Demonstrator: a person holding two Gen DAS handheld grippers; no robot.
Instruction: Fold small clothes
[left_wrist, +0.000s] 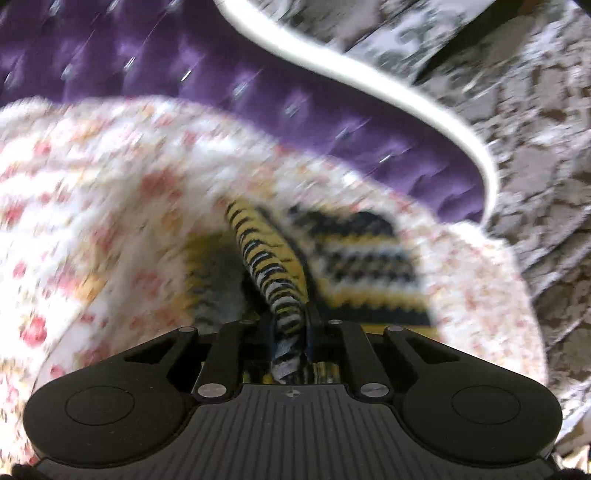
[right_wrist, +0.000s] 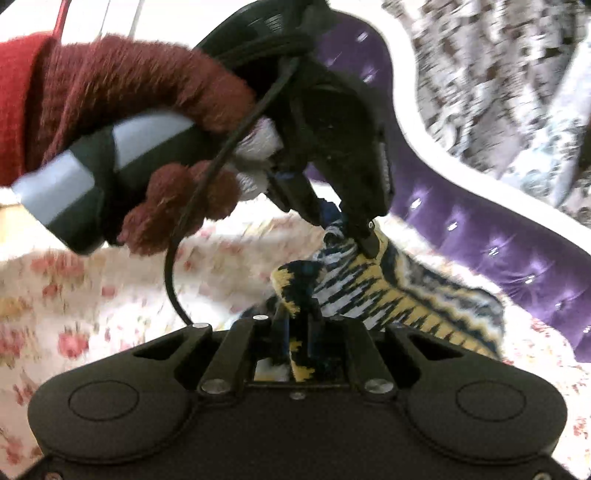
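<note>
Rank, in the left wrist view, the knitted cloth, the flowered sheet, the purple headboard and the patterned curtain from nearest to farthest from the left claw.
1. Knitted cloth: clamped in the left claw.
2. Flowered sheet: under and around the cloth, mostly left.
3. Purple headboard: beyond the sheet, upper middle.
4. Patterned curtain: behind the headboard's white edge, upper right.

The small knitted garment (right_wrist: 373, 295) was zigzag-striped in yellow, navy, white and pale blue. It was lifted partly off the floral bedspread (right_wrist: 92, 295), bunched and creased, with one gathered edge raised highest and another corner pulled up nearer the camera. Its remaining part (left_wrist: 365, 273) sagged onto the bedspread, lying flat near the purple tufted headboard (left_wrist: 258, 92). Motion blur smeared finer detail.
</note>
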